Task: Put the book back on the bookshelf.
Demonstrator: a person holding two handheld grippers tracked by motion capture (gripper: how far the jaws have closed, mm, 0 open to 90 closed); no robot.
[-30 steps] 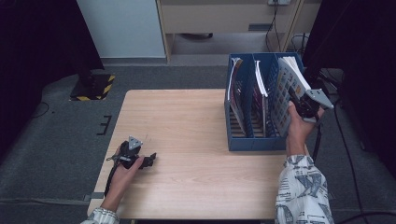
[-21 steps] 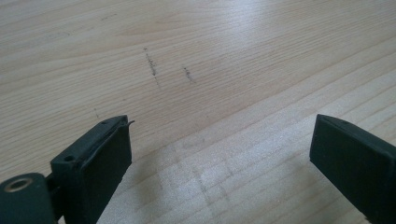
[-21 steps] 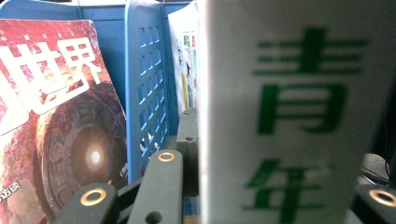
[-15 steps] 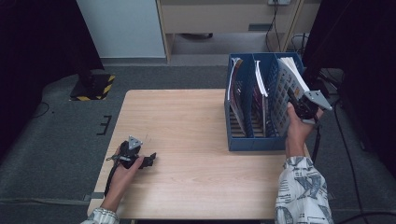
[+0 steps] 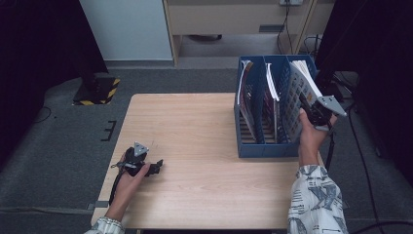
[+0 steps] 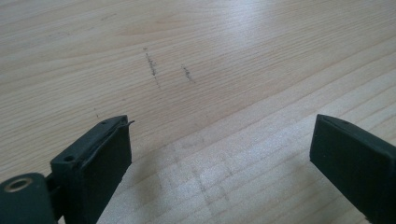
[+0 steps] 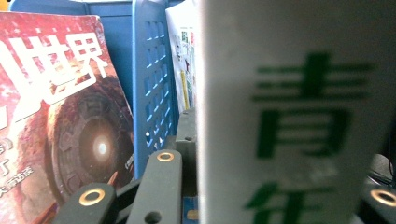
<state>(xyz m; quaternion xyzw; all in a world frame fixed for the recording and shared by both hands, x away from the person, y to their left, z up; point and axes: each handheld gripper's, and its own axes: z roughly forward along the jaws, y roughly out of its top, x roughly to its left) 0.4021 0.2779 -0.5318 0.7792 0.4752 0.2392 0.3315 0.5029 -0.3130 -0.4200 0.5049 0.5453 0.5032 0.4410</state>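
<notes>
Desk (image 5: 195,126) mostly bare. Blue file rack (image 5: 265,146) w/ three slots sits just left of the right gripper (image 5: 311,113); a red mag (image 7: 60,116) stands in a slot. White mag (image 5: 298,95) w/ green print is clenched in the right jaws, tilted in the rightmost slot: prob. halfway in or out, can't tell which. Left gripper (image 5: 146,165) rests released on the desk, nothing between jaws.

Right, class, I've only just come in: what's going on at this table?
A person sits at a wooden table with a gripper in each hand. The right gripper is shut on a magazine standing tilted in the rightmost slot of a blue file rack; other magazines stand in the slots beside it. The left gripper rests on the table near the person, jaws open, holding nothing.
</notes>
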